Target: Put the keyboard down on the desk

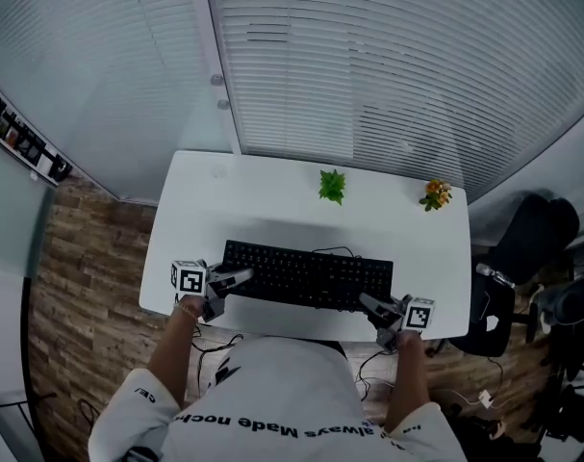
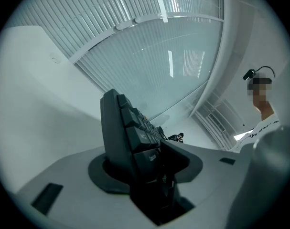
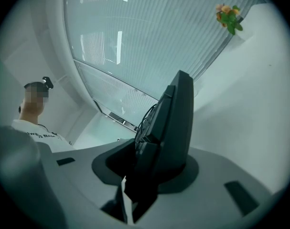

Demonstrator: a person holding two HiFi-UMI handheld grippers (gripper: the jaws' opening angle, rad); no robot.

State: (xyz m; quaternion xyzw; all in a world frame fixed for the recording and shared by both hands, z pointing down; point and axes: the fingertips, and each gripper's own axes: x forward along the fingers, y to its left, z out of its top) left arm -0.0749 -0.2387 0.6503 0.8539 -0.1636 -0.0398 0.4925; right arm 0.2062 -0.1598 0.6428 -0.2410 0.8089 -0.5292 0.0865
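A black keyboard [image 1: 309, 275] lies flat along the front part of the white desk [image 1: 272, 200]. My left gripper [image 1: 241, 277] is at its left end and my right gripper [image 1: 373, 306] at its right front corner. In the left gripper view the keyboard's end [image 2: 128, 132] stands between the jaws of the left gripper [image 2: 145, 161], its back against one pad and its keys against the other. In the right gripper view the other end [image 3: 173, 123] fills the gap of the right gripper [image 3: 149, 163], touching both pads.
A small green plant [image 1: 332, 186] and a pot of orange flowers [image 1: 434, 194] stand at the desk's back edge, below window blinds. The keyboard's cable [image 1: 335, 251] loops behind it. A dark chair [image 1: 532, 234] sits right of the desk. The person stands at the front edge.
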